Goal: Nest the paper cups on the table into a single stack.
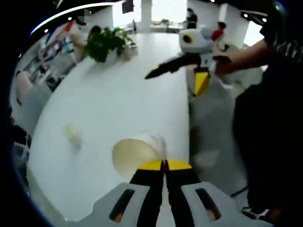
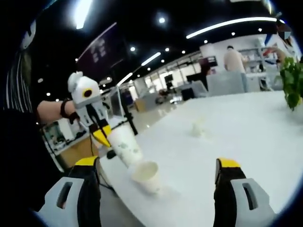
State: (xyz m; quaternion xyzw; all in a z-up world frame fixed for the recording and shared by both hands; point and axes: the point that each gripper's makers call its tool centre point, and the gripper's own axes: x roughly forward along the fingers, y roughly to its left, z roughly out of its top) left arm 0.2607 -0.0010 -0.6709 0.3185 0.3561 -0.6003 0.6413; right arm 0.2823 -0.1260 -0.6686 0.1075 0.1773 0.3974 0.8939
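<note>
The left gripper (image 1: pixel 164 164), grey-bodied with black jaws tipped in yellow, rises from the bottom of the left gripper view with its jaws pressed together on the rim of a white paper cup (image 1: pixel 135 153), whose open mouth faces the camera. The cup is held over the long white table (image 1: pixel 109 104). A small crumpled pale scrap (image 1: pixel 72 134) lies on the table to the left. At the far end stands a leafy green potted plant (image 1: pixel 106 43). From the upper right the other, white and yellow gripper (image 1: pixel 201 59) reaches in, held by a person's hand, its dark jaws over the table.
</note>
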